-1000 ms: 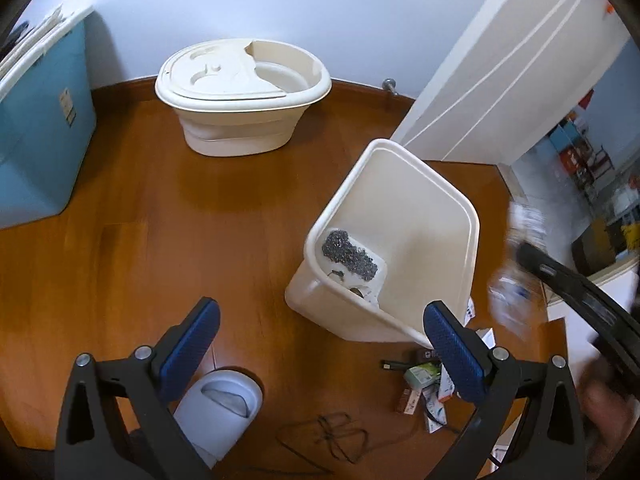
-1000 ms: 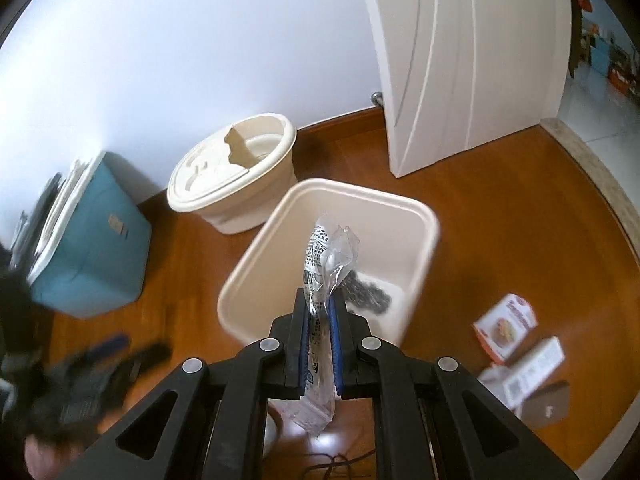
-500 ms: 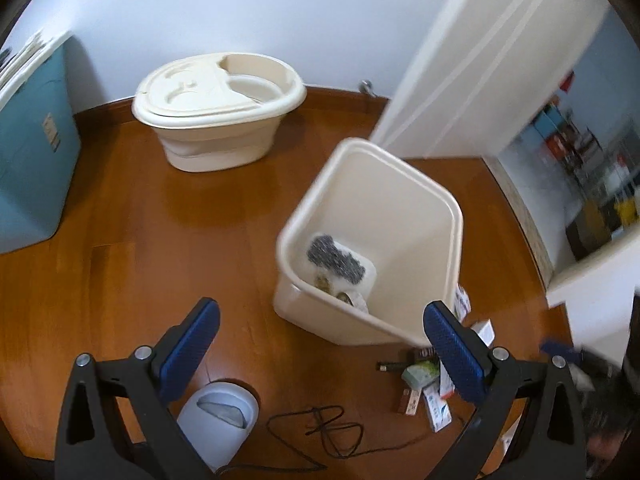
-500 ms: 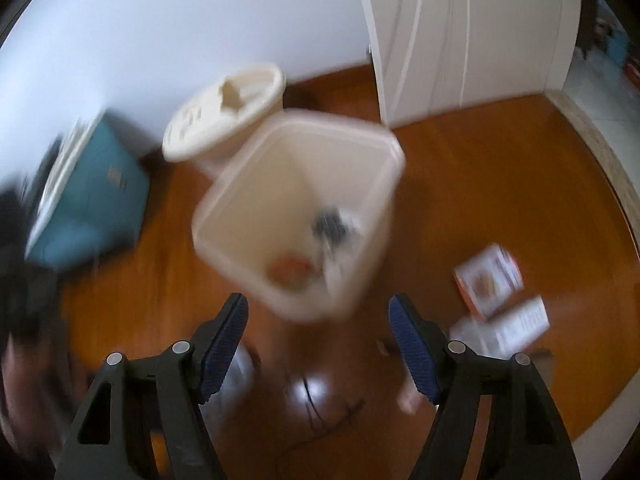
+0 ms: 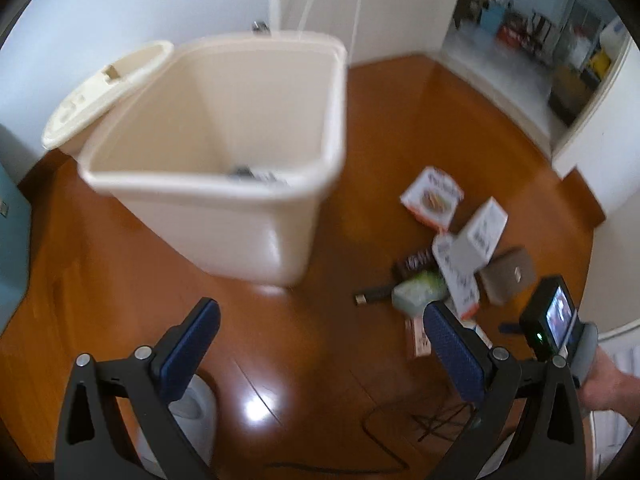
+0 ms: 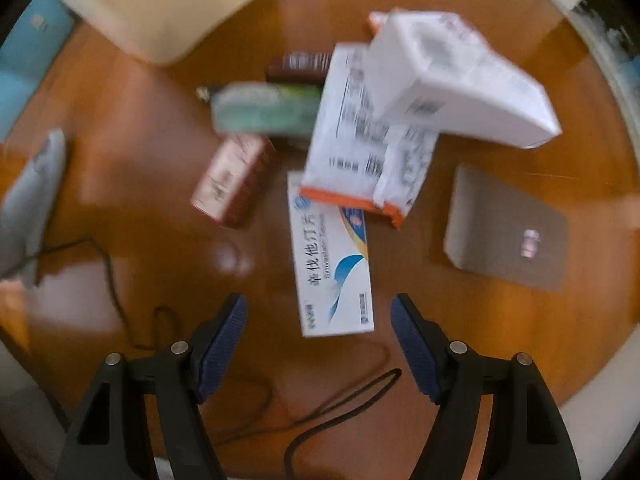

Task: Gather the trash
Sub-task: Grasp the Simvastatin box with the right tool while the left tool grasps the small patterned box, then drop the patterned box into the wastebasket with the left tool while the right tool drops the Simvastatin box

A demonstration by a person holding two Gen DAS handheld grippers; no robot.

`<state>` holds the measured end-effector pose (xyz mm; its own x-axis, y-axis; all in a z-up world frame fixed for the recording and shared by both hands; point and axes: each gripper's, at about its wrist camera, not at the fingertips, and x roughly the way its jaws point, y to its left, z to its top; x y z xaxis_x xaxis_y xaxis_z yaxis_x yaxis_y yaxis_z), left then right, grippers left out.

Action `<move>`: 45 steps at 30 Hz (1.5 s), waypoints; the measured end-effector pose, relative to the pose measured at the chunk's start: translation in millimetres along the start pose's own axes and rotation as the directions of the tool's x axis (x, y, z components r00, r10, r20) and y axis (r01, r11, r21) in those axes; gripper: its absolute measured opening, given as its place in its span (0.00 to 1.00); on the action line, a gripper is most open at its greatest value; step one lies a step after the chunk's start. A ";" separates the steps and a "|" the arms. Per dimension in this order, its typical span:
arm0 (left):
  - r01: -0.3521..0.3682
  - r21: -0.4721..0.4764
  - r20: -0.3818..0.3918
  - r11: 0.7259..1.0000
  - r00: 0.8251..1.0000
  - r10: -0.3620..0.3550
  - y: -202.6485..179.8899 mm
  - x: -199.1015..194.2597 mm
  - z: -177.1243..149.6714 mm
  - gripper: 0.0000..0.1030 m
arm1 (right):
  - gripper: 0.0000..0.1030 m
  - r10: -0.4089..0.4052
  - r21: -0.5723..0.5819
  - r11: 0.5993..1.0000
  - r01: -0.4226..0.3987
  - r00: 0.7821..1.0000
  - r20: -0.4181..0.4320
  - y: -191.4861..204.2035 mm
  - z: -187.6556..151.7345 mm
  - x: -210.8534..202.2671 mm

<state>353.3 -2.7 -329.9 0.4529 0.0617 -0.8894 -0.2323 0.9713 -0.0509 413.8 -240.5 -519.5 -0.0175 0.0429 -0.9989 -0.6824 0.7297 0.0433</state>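
Observation:
The cream trash bin (image 5: 224,216) stands on the wood floor with dark scraps (image 5: 248,172) at its bottom. To its right lies a pile of trash: cartons (image 5: 480,236), a green packet (image 5: 416,292) and a grey box (image 5: 512,276). My left gripper (image 5: 320,340) hangs open and empty in front of the bin. My right gripper (image 6: 318,336) points down over the pile and is open. The near end of a blue-and-white medicine box (image 6: 332,264) lies between its fingertips, untouched. Beyond it lie a white-and-orange box (image 6: 360,140), a white carton (image 6: 460,80) and a red box (image 6: 232,180).
A round cream lidded tub (image 5: 104,88) and a blue crate (image 5: 12,220) sit left of the bin. A white door (image 5: 320,0) and an open doorway (image 5: 540,32) are behind. A black cable (image 6: 340,412) loops on the floor below the right gripper. A person's hand (image 5: 608,380) shows at the right.
The right gripper opened, the plastic wrapper left its jaws, and it dropped from above the bin to the floor pile. The left gripper moved lower and closer to the bin, rolling.

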 end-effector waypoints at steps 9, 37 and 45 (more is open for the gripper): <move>-0.001 0.101 -0.081 0.995 0.997 0.009 -56.5 73.1 -30.0 1.00 | 0.64 -0.039 -0.015 0.999 0.040 0.997 0.066 -8.0 0.4 50.2; 0.054 0.072 -0.307 0.996 0.951 -0.029 -131.6 193.5 -71.8 0.28 | 0.52 0.080 0.357 0.913 -0.197 0.945 0.316 -25.8 -125.9 -28.8; 0.190 0.067 -0.175 0.979 0.969 -0.176 -115.3 74.4 -58.8 0.28 | 0.52 0.042 0.380 0.908 -0.174 0.943 0.331 -18.3 -122.2 -79.0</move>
<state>363.1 -123.7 -416.9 0.3292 -0.1515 -0.9320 -0.0840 0.9784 -0.1887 338.4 -340.6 -443.4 0.1967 0.2967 -0.9345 -0.3389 0.9149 0.2191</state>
